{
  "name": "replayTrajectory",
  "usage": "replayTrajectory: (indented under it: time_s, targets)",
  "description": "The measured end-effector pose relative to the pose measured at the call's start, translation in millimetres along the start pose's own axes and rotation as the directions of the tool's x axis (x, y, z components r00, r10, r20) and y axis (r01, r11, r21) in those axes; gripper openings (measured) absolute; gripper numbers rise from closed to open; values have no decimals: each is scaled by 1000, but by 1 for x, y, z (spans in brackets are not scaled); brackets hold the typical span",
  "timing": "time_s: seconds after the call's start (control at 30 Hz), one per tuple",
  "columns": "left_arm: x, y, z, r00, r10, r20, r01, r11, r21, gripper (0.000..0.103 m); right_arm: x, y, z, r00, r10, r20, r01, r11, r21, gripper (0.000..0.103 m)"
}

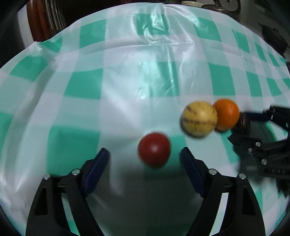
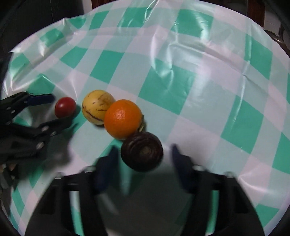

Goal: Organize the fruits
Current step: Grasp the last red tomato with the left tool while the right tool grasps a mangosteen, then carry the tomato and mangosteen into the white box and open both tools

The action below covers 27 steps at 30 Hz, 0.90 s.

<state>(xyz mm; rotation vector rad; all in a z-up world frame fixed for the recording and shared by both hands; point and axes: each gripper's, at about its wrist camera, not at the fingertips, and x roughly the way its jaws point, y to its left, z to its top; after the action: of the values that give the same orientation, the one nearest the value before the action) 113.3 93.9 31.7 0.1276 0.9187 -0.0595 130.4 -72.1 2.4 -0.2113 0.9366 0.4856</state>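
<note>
Four fruits lie in a row on the checked tablecloth. A small red fruit sits just ahead of my open left gripper, between its blue pads. A yellow streaked fruit touches an orange. A dark brown ridged fruit sits between the fingers of my open right gripper, touching the orange. The right wrist view also shows the red fruit, the yellow fruit and the left gripper around the red fruit. The right gripper shows at the left view's right edge.
The green-and-white plastic cloth is wrinkled and glossy. Its far edge meets dark furniture at the back left. Kitchen items stand beyond the table at the back right.
</note>
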Motion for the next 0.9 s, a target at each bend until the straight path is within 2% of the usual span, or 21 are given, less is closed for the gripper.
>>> replayTrajectory:
  time_s: [0.03,0.07,0.1,0.13,0.17,0.23,0.3,0.43,0.47,0.57,0.6,0.77,0.87,0.9]
  targets:
    - [4,-3,3,1000,4,3,-4,1000,12,71,-1,-2,-2,1000,0,5,0,1000,5,43]
    - [8,-7,4,1000,22,1,-22,999,32,65,-3,-4,-5,1000,4,10,-4,1000,16,43]
    - [10,-8,3,1000,26,-2,-26,999,39,49,-5,-5,-8,1000,11,12,-12,1000,26,42]
    - [8,-9,0,1000,-4,5,4,1000,28,39,-9,-5,-12,1000,18,14,-18,999,36,42]
    - [4,-9,-3,1000,-20,-1,20,1000,1,34,-15,-4,-19,999,22,23,-23,999,44,42]
    - [-14,-10,-19,1000,-25,13,25,1000,-16,34,-34,3,-38,997,47,54,-50,997,50,42]
    - [-38,-13,-43,999,-8,39,8,1000,9,34,-58,16,-57,995,71,73,-74,996,43,42]
    - [-98,-2,-116,999,24,43,-25,1000,14,34,-100,56,-99,985,138,108,-137,990,-17,42]
    - [-117,1,-144,998,53,35,-54,998,25,34,-111,73,-110,978,172,115,-168,985,-41,42]
    - [-151,18,-199,994,109,5,-109,993,33,34,-138,118,-138,956,261,132,-250,963,-96,42]
    - [-161,28,-216,992,127,-9,-127,992,27,34,-140,131,-138,949,285,131,-272,956,-110,42]
    - [-216,70,-293,978,204,-45,-205,978,-40,34,-166,222,-164,893,442,78,-415,880,-232,42]
    - [-243,89,-336,958,282,-60,-285,957,-58,34,-175,280,-181,867,499,7,-467,816,-339,42]
    - [-246,93,-341,955,290,-67,-295,953,-69,34,-176,298,-187,861,509,-17,-477,795,-375,42]
